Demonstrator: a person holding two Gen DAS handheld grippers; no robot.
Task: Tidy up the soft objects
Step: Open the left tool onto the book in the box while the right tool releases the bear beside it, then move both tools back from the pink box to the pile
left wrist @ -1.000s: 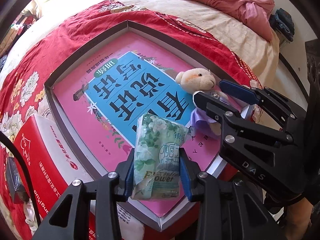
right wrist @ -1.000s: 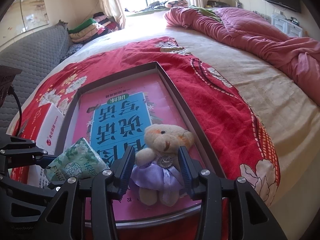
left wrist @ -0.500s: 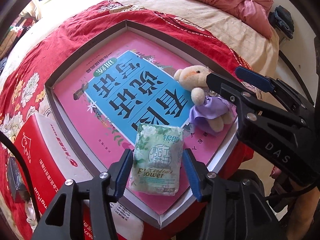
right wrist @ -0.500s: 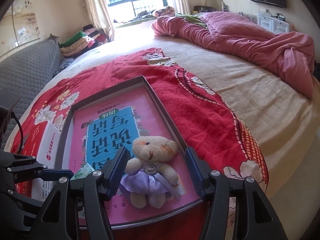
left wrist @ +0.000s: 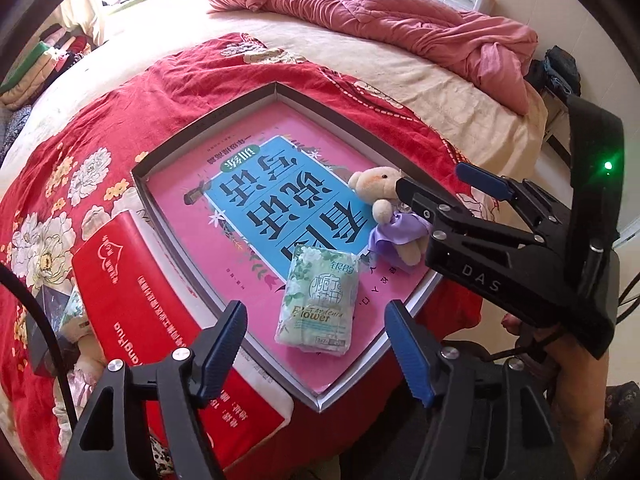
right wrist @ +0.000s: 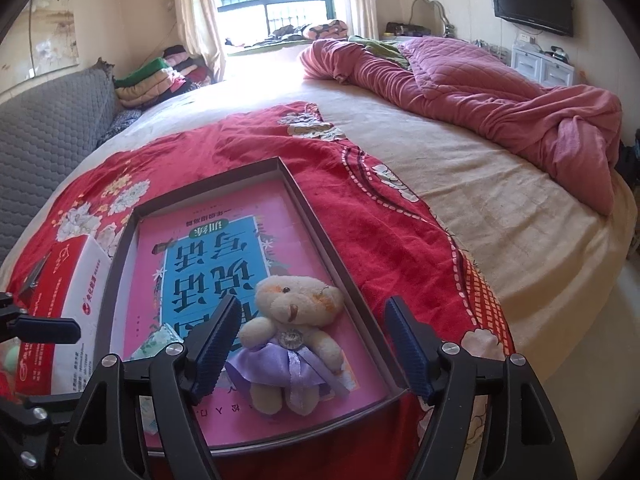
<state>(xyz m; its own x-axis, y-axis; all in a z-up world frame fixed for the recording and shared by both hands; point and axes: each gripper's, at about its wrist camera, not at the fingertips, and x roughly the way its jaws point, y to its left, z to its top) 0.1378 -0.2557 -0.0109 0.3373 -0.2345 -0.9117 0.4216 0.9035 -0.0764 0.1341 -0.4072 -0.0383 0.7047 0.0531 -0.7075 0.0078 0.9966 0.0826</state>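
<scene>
A shallow grey tray (left wrist: 176, 148) (right wrist: 320, 216) lined with a pink and blue book cover lies on the red bedspread. A green floral tissue pack (left wrist: 318, 300) (right wrist: 154, 340) lies flat in its near corner. My left gripper (left wrist: 316, 354) hovers above the pack, jaws opening, pads clear of it. A small beige teddy bear in a purple dress (right wrist: 290, 336) (left wrist: 390, 214) lies beside the pack. My right gripper (right wrist: 310, 348) (left wrist: 448, 184) straddles the bear, jaws opening, pads not touching it.
A red and white carton (left wrist: 160, 332) (right wrist: 68, 304) lies left of the tray. A crumpled pink quilt (right wrist: 480, 96) sits at the far right of the bed. A grey sofa (right wrist: 44, 132) with folded clothes stands at the left. A hand (left wrist: 576, 396) holds the right gripper.
Both grippers opened and let go: the tissue pack and the bear now lie free in the tray. The left gripper rose and drew back from the pack.
</scene>
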